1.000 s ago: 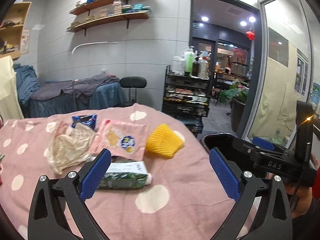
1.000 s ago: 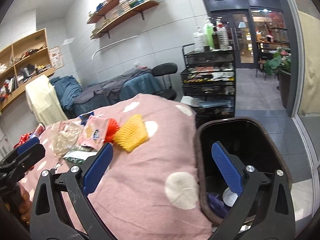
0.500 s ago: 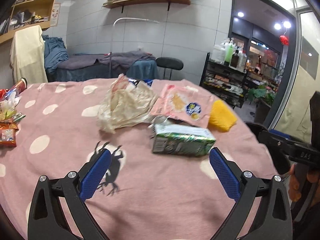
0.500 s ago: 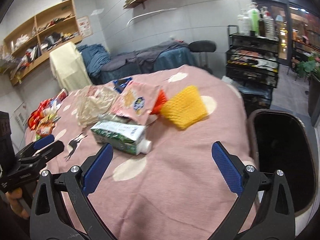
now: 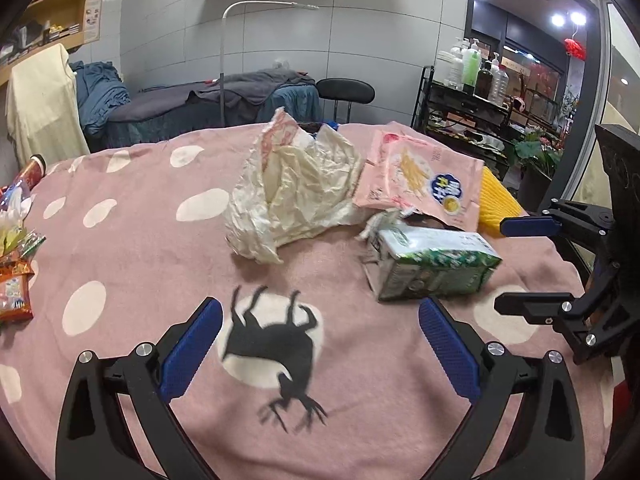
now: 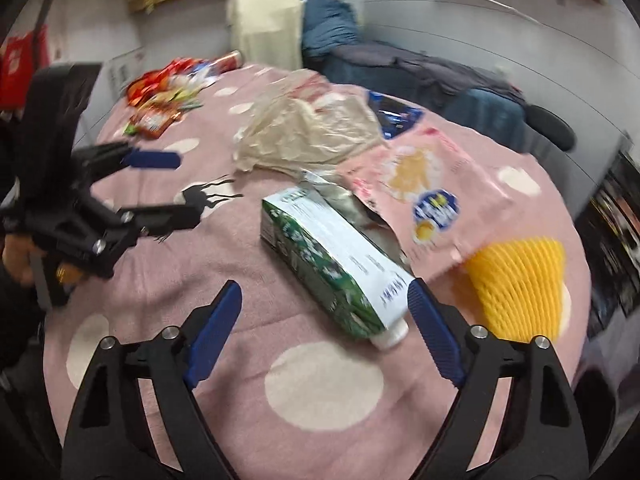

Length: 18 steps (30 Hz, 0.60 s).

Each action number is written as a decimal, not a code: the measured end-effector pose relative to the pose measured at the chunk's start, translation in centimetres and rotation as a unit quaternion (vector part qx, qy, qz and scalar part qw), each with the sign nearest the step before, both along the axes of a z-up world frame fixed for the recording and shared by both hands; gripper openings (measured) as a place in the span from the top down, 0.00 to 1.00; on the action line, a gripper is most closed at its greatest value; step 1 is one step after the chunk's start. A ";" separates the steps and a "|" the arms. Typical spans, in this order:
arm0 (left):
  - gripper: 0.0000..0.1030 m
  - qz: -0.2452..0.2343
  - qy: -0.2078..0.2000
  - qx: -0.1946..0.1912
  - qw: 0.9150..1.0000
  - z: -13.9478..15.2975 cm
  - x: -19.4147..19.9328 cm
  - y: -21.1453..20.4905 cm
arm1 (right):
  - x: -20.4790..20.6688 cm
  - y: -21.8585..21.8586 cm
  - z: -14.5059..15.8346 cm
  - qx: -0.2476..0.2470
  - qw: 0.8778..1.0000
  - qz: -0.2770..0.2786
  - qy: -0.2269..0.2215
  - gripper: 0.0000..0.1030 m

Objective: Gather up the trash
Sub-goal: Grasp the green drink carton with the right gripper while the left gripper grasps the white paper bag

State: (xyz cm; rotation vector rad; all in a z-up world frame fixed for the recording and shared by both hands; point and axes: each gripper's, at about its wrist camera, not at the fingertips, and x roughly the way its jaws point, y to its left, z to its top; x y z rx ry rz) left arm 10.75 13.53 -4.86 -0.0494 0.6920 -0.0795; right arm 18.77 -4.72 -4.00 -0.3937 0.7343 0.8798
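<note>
A green and white carton (image 5: 434, 266) lies on its side on the pink dotted tablecloth (image 5: 132, 248); it also shows in the right wrist view (image 6: 336, 258), its white cap toward me. Behind it lie a crumpled cream bag (image 5: 296, 192), a pink snack packet (image 5: 424, 182) and a yellow foam net (image 6: 520, 284). My left gripper (image 5: 320, 346) is open and empty, short of the bag. My right gripper (image 6: 326, 334) is open and empty, its jaws either side of the carton's capped end without touching.
Snack packets (image 5: 14, 264) lie at the table's left edge, also seen in the right wrist view (image 6: 160, 100). A blue wrapper (image 6: 394, 114) lies behind the bag. A draped bed (image 5: 208, 108), a stool (image 5: 346, 92) and a black shelf trolley (image 5: 476, 112) stand beyond the table.
Both grippers swung left from the black bin toward the trash pile. The right gripper came down close over the carton. Both stayed open.
</note>
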 end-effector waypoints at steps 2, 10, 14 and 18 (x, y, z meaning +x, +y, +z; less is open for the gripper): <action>0.05 0.000 0.001 0.005 1.000 0.2 0.9 0.8 | 1.2 0.8 0.0 -0.005 1.000 0.027 0.007 0.20; 0.05 -0.033 0.013 -0.039 0.999 1.2 5.8 4.3 | 5.0 4.7 -1.6 -0.071 0.987 0.136 0.039 0.35; 0.05 -0.054 0.029 -0.077 0.995 0.6 8.6 5.3 | 6.3 6.5 -3.3 -0.106 0.980 0.157 0.057 0.39; 0.19 -0.055 0.051 -0.108 0.991 -0.6 10.9 5.8 | 6.4 7.2 -4.0 -0.106 0.979 0.162 0.065 0.42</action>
